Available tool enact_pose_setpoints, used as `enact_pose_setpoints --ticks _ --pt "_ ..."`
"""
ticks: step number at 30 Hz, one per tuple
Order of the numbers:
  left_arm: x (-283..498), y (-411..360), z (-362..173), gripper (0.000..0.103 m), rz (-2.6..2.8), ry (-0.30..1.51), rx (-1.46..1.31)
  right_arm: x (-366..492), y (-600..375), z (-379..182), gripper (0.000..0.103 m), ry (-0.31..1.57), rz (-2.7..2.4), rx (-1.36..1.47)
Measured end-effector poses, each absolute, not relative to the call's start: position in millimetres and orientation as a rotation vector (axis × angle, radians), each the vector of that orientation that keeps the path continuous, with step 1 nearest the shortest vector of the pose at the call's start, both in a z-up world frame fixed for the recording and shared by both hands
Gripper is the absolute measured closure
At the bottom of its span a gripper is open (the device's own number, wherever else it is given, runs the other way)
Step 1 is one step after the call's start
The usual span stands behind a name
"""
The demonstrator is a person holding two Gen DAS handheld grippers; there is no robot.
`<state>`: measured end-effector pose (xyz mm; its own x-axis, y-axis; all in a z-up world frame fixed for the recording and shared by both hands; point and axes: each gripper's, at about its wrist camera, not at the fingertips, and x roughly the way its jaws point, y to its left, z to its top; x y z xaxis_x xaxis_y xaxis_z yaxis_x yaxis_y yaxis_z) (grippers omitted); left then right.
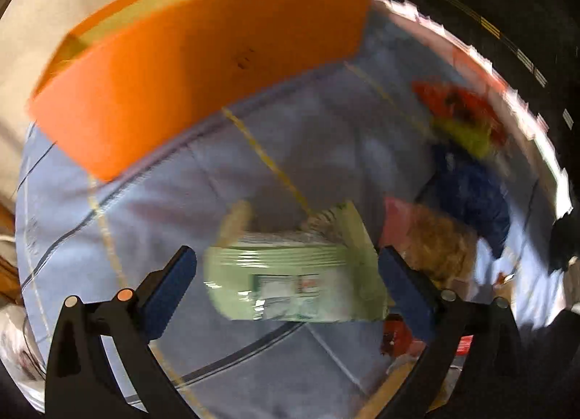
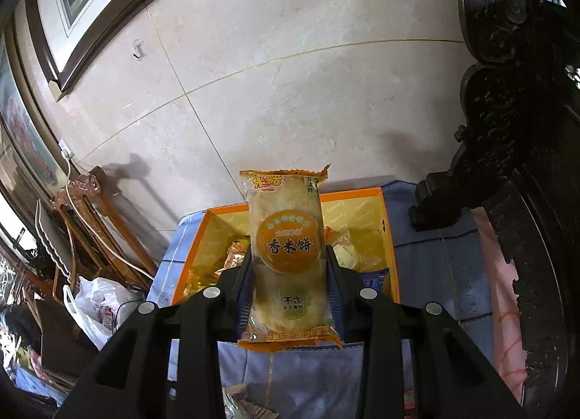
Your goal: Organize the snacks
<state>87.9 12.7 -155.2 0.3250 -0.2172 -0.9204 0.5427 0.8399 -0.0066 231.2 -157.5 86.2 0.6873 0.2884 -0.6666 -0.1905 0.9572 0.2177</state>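
Holding my left gripper (image 1: pixel 286 281) spread wide over the blue cloth (image 1: pixel 174 223) on the bench, I see its blue pads standing clear on either side of a pale green snack pack (image 1: pixel 290 277), neither pressing on it. The view is blurred. That pack lies flat, its long axis running across from one pad toward the other. Beyond it the cloth is bare up to the orange box (image 1: pixel 203 67), whose outer wall stands across the far side. To the right a pile of packets (image 1: pixel 460 165), red, yellow-green, dark blue and pink, lies close to the cloth's edge, crowding that side; a red wrapper (image 1: pixel 395 337) sits just beside the right pad.

My right gripper (image 2: pixel 288 263) is clamped on a rice cracker packet (image 2: pixel 288 255), upright, long axis running away from me, top seam at the far end. Behind it the orange box (image 2: pixel 389 237) stands open, yellow inside, with snacks in it. A dark carved chair (image 2: pixel 514 165) looms at the right, and a white bag (image 2: pixel 98 303) lies on the floor at left.
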Motion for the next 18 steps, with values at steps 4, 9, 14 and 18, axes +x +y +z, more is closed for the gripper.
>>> enact_pose_setpoints --ticks 4,9,14,18 --pt "89 5 -176 0.016 -0.459 1.186 0.248 229 -158 86 0.068 0.767 0.275 0.136" --pt "86 10 -160 0.040 -0.509 1.229 0.148 226 -160 88 0.068 0.763 0.278 0.146" --pt "85 21 -132 0.041 -0.455 1.194 0.131 219 -161 96 0.068 0.747 0.289 0.144" --pt "108 42 -74 0.040 -0.399 1.068 0.115 221 -163 106 0.068 0.723 0.290 0.148"
